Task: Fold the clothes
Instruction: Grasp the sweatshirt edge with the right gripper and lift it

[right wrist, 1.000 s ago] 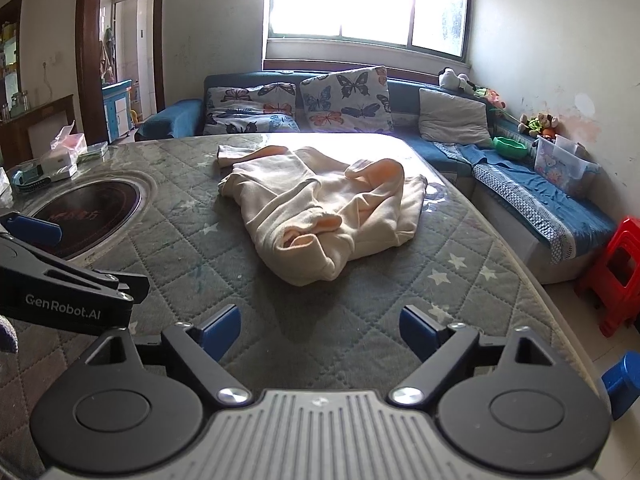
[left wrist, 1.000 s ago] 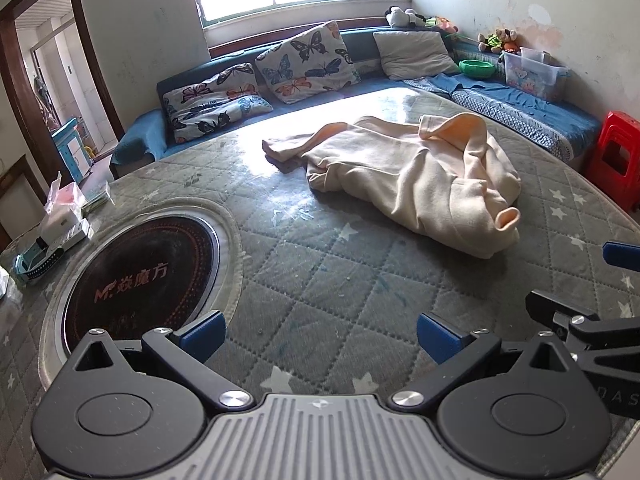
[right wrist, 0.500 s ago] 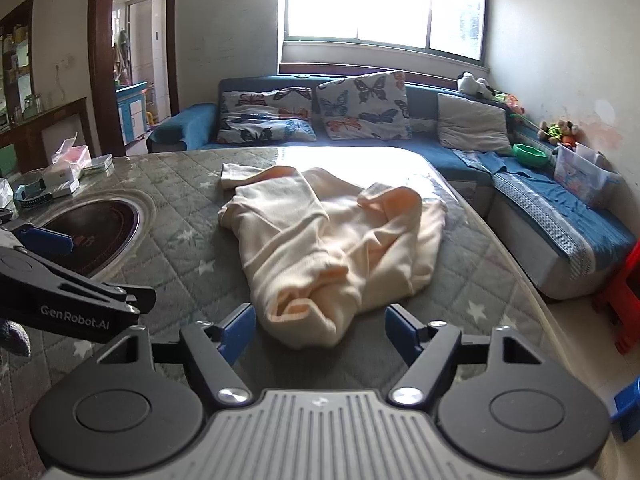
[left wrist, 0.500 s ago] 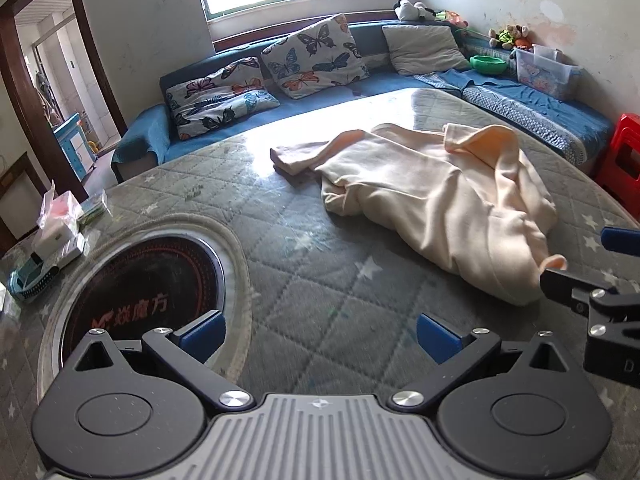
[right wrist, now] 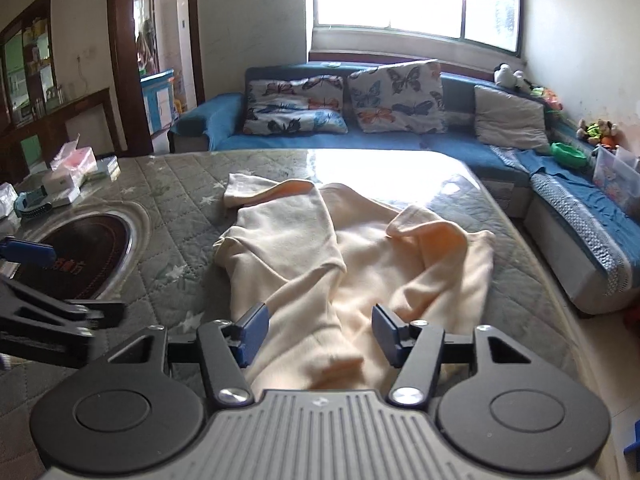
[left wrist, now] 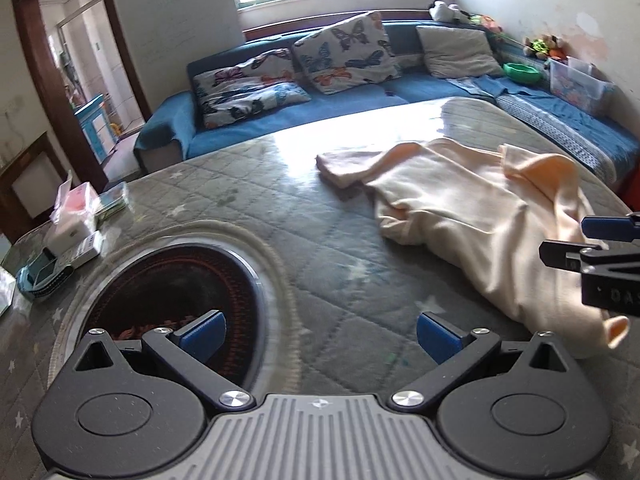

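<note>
While closing, right hand-held gripper straddles garment — unpinched.

In front of me is a round table under a grey quilted cover with pale stars. A crumpled cream garment lies on its far right part. A dark round hob is set into the left side (lettering blurred), with tissue packs and small boxes beyond it.
</note>
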{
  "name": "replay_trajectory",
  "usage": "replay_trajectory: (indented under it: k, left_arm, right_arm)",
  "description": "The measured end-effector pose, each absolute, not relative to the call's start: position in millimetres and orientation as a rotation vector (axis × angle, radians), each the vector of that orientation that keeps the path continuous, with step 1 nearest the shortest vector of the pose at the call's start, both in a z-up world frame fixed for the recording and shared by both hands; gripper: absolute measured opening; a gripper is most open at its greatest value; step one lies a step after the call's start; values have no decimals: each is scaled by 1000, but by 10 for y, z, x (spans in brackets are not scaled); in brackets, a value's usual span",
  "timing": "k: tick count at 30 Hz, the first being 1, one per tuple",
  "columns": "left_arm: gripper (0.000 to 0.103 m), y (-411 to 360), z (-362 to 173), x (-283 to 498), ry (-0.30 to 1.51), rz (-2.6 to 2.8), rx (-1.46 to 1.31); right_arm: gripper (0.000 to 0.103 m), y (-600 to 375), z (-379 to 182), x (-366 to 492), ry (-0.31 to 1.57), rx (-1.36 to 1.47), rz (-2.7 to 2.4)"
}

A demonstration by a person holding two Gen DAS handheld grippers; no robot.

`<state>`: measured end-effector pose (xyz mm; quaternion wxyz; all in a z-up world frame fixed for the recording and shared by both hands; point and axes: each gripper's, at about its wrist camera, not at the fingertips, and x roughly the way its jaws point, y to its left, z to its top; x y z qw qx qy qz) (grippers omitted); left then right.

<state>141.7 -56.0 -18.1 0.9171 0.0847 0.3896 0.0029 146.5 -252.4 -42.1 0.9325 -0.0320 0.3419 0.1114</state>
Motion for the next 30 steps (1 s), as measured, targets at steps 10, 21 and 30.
replay_trajectory:
  k: [10,21,30]
  left_arm:
    - [103,-212,-134,1393,798,69,146]
    - [103,97,51,1157,755,102,108]
    - [103,130,128,844,741,37,109]
  right_arm:
    - [16,-2433,-639,1690,751,-17,266]
    - [9,-1741,-378,956,667,-129,493]
    - [9,-983,-484,158,715,-298,814]
